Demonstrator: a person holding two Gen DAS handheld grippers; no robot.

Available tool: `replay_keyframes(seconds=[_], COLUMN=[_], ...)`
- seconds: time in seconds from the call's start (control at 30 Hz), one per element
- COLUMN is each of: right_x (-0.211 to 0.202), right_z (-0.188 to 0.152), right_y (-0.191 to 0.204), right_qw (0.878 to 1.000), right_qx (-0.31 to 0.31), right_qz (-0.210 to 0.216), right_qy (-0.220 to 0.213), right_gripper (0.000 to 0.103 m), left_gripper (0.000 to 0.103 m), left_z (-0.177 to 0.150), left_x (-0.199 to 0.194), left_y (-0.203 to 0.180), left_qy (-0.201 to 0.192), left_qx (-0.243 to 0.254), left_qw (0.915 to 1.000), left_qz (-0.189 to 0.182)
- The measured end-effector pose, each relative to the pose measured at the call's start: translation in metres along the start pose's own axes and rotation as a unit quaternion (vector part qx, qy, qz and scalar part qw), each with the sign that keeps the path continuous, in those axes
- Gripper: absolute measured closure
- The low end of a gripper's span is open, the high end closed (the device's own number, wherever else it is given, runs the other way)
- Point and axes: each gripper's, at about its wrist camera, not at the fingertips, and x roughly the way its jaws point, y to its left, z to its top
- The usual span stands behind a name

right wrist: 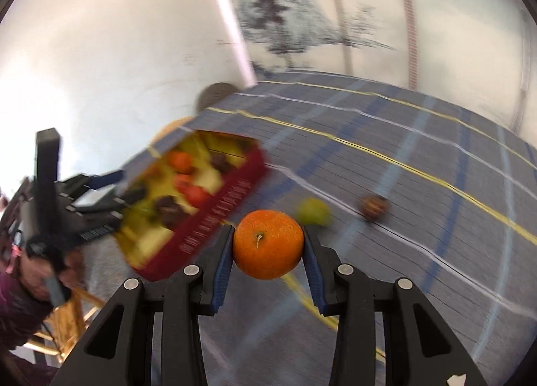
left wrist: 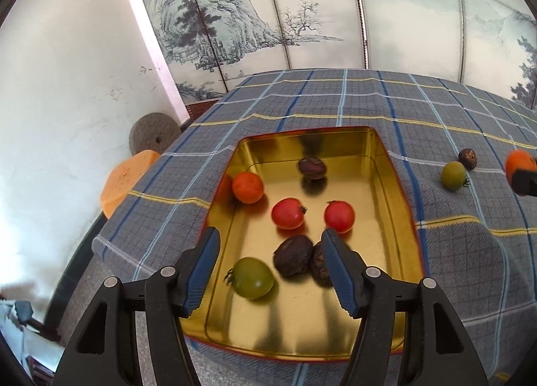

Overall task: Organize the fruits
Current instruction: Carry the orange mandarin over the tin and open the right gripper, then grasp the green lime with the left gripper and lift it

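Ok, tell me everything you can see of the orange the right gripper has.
The orange is small, round and bright, with pebbled peel and a short dry stalk facing the right wrist camera. It looks whole and unmarked. The right gripper is shut on it, a blue pad pressing each side, and it hangs clear above the checked tablecloth. Nothing else touches it. From the left wrist view it shows at the far right edge, partly hidden by a gripper finger.

The left gripper (left wrist: 270,240) fills the bottom of its own view, its jaws standing apart with nothing pressed between the blue pads; it points downward at a slant. In the right wrist view it appears blurred at the left edge (right wrist: 115,189). The right gripper (right wrist: 267,239) sits at the bottom centre, its jaws pressed on both sides of an orange (right wrist: 267,244).
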Motion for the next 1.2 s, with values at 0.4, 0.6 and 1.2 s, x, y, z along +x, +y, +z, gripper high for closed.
replay_keyframes(seconds=[0.4,0.6,1.2], right_x=[0.087,0.112,0.083], right_z=[0.024,0.020,0.030], right_y=[0.088,0.099,0.080], right_qw=[0.994,0.992,0.996], right_qx=[-0.052,-0.062,-0.039], right_qz=[0.081,0.081,0.078], right_qy=[0.059,0.080,0.016], right_gripper=[0.066,0.065,0.032], left_gripper=[0.036,0.036,0.034], left_z=[-0.031,-0.040,-0.038], left_x=[-0.003,-0.003,-0.005], left_y=[0.043,0.052,0.041], left_qy=[0.004,0.010,0.004], left_qx=[-0.009,-0.012,0.006], left_qw=[0.9990,0.9989,0.9991], left_qz=[0.043,0.044,0.041])
